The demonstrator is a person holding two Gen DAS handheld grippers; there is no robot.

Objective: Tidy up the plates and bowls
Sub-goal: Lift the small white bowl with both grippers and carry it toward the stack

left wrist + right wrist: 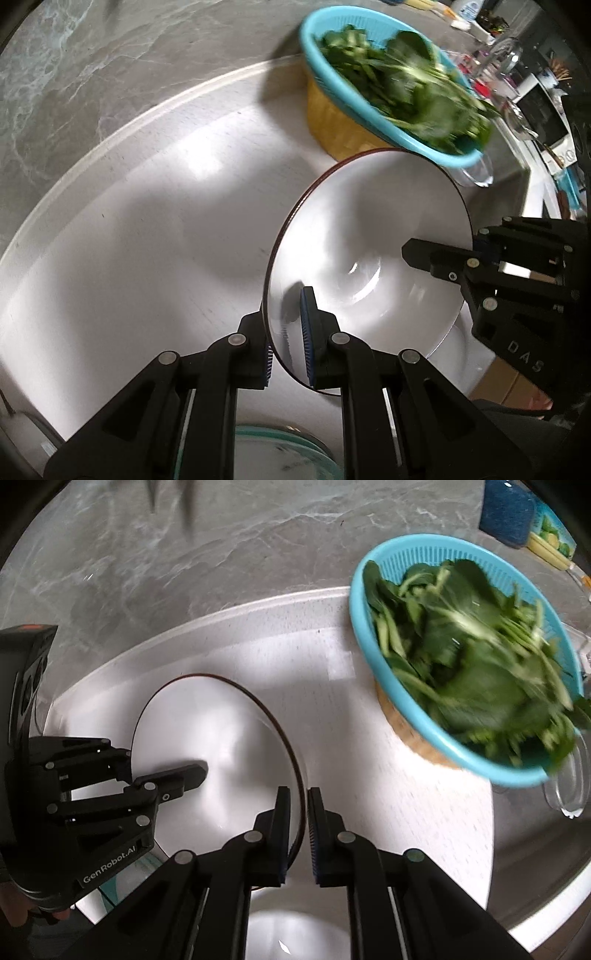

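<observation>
**Both grippers pinch one bowl's rim**

The white ceramic bowl with a dark rim hangs tilted above the round white table, near the blue colander of greens. The left gripper and the right gripper clamp opposite rim edges.

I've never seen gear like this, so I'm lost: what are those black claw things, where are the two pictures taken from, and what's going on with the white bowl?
No robot here: a person holds a two-finger tool in each hand, each carrying a camera looking along its fingers. The left gripper and right gripper both pinch the rim of one white bowl, on opposite sides. Behind, on the white round table, a blue colander holds leafy greens.
</observation>
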